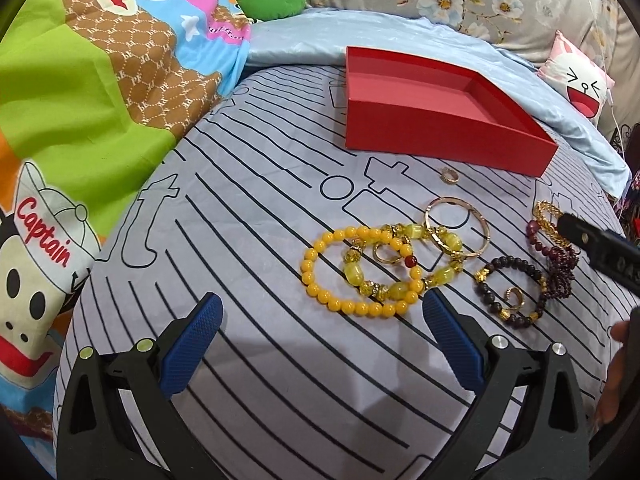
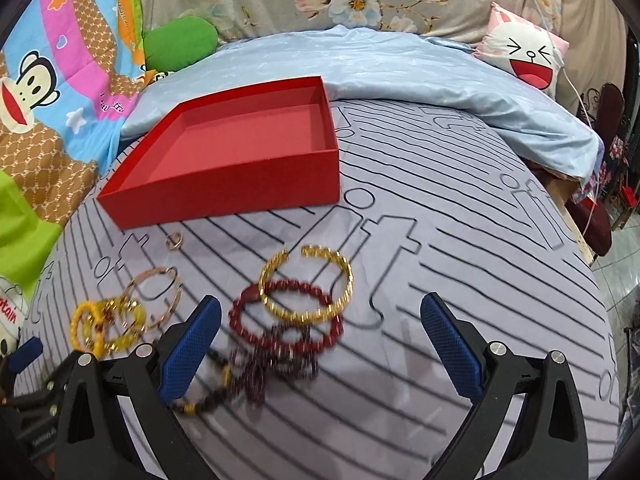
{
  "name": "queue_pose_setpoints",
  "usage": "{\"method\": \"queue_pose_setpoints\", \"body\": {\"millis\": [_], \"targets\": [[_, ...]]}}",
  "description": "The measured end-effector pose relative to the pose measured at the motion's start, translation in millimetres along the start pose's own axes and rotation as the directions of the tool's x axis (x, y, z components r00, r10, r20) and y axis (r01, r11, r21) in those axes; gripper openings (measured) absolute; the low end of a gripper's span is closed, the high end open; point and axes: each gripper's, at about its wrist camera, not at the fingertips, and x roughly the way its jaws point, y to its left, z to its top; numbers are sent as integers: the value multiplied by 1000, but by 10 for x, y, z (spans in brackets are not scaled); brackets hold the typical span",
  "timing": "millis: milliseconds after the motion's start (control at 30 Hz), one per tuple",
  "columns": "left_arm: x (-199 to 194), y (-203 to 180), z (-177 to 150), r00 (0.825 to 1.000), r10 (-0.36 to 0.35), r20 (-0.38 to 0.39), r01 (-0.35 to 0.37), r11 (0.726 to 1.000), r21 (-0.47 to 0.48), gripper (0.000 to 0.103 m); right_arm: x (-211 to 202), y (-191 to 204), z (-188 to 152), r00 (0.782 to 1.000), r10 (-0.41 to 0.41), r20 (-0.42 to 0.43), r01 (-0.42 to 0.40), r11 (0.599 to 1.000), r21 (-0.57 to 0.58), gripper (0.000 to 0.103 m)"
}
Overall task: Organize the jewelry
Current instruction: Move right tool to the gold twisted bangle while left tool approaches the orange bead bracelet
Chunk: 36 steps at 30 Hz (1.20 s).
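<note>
Both tongs are spread wide and hold nothing above the bed (image 2: pixel 460 208). The left tongs (image 1: pixel 322 312) hover just short of the yellow bead bracelet (image 1: pixel 324 268), with the empty red box (image 1: pixel 432 120) at twelve o'clock. The right tongs (image 2: pixel 320 320) frame the gold cuff bangle (image 2: pixel 308 284), which lies over the dark red bead bracelet (image 2: pixel 280 320). A clean pick probably means pinching one strand only, since the pieces overlap. Motion blur smears the nearest beads, and the small ring (image 2: pixel 175 240) shows little detail.
</note>
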Motion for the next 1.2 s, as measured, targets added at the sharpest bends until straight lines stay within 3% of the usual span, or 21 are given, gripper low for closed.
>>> {"method": "queue_pose_setpoints", "body": {"millis": [233,433,533,1033,1200], "targets": [[135,-69,36,1000,-8,-18,8,1000,17,96,235,24,72,999,8,-39,-9,1000,-10,86],[204,-91,66,1000,-21,-24,21,1000,20,96,291,73,81,998,33,-44,-33,999,-16,69],[217,-75,75,999,-28,-23,28,1000,15,96,268,123,87,999,38,-33,-39,999,-33,56],[214,74,140,997,-81,-9,80,995,-53,95,87,53,7,999,40,-13,-41,999,-16,56],[167,155,152,998,-66,3,66,996,-68,95,46,40,-31,999,45,-14,-45,999,-10,56]]}}
